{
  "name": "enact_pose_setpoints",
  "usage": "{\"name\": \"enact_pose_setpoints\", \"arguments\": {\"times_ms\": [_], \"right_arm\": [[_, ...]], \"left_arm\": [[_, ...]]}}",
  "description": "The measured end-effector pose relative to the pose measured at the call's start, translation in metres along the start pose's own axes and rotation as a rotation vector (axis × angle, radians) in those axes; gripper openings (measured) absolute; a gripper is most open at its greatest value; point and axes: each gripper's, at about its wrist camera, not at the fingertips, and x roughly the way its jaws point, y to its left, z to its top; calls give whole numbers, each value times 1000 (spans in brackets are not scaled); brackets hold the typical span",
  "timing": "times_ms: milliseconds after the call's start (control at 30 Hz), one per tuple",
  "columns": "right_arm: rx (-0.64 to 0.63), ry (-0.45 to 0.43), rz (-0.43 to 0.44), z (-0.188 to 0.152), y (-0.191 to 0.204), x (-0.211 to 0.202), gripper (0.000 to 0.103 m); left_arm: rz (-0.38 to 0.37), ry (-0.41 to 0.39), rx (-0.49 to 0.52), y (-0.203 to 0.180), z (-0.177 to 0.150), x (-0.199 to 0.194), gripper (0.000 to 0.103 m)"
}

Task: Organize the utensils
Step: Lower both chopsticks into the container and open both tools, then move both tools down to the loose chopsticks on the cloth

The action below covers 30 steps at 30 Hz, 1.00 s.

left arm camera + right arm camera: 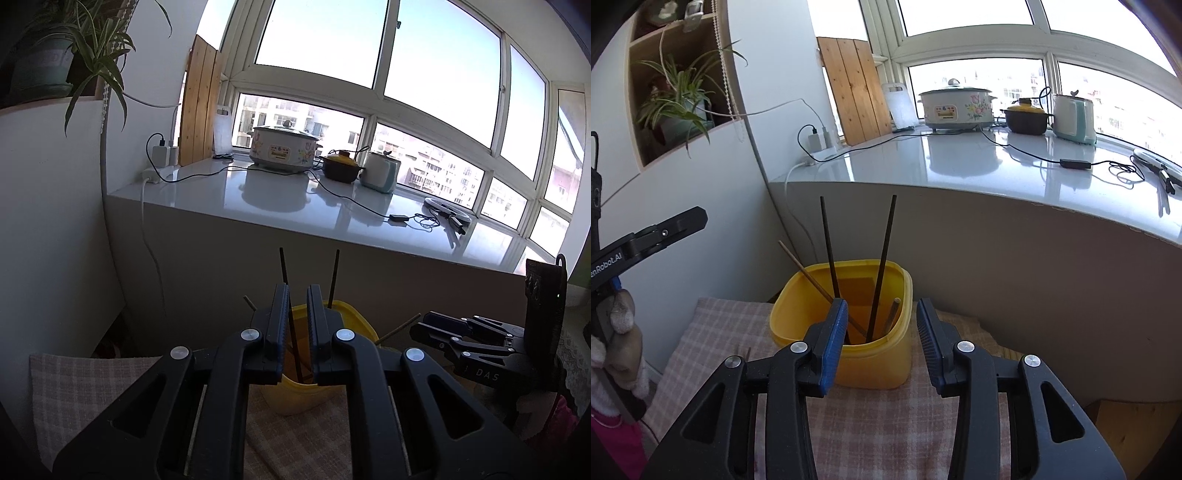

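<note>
1. The yellow tub [842, 325] is parked on the checked cloth [886, 424], right up against the base of the white counter [960, 173]. It looks like it's being used as the utensil holder.
2. Four chopsticks are seen standing in it: two dark chopsticks [882, 266] leaning apart in a V, a wooden chopstick [809, 277] slanted off to the left, and a shorter wooden one [891, 315] tucked near the right wall. They're propped by the rim, so nothing is lying flat.
3. The right gripper [881, 343] is held just in front of the tub with its jaws spread and nothing between them. Probably a stick was just let go, though that's only a guess.
4. The left gripper [297, 332] is nearly closed, with a slim gap left between the pads. A dark stick is seen through that gap, but it stands in the tub behind and isn't pinched.
5. No loose utensils can be made out on the cloth for sure, so the job seems close to done.
</note>
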Motion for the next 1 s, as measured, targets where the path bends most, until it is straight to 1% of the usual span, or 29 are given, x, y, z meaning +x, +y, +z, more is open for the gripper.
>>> {"name": "enact_pose_setpoints", "arguments": {"times_ms": [100, 200, 300, 367, 400, 433, 500, 600, 700, 867, 967, 1000], "right_arm": [[-10, -7, 21, -2, 4, -6, 37], [-30, -13, 38, -8, 9, -10, 37], [-49, -22, 45, -16, 17, -11, 37], [-51, -21, 60, -21, 20, -10, 44], [-52, -20, 71, -23, 21, -10, 53], [-56, -17, 85, -25, 23, -9, 63], [-80, 0, 104, -28, 29, -6, 70], [-130, 43, 131, -34, 41, 1, 70], [-148, 105, 159, -43, 52, 12, 69], [-139, 216, 205, -58, 65, 37, 69], [-116, 293, 229, -68, 69, 54, 69], [-104, 318, 238, -70, 70, 60, 68]], "left_arm": [[24, 15, -7, 11, -12, -8, 17], [53, 41, -6, 23, -26, -15, 17], [97, 76, 11, 36, -40, -22, 18], [120, 108, 4, 48, -50, -25, 27], [128, 125, -8, 55, -56, -26, 33], [134, 142, -23, 61, -61, -26, 33], [151, 184, -53, 75, -75, -26, 33], [176, 244, -92, 93, -98, -23, 33], [178, 310, -138, 109, -120, -16, 33], [189, 418, -226, 131, -149, 0, 33], [168, 483, -273, 137, -160, 11, 33], [175, 495, -283, 139, -162, 14, 33]]}}
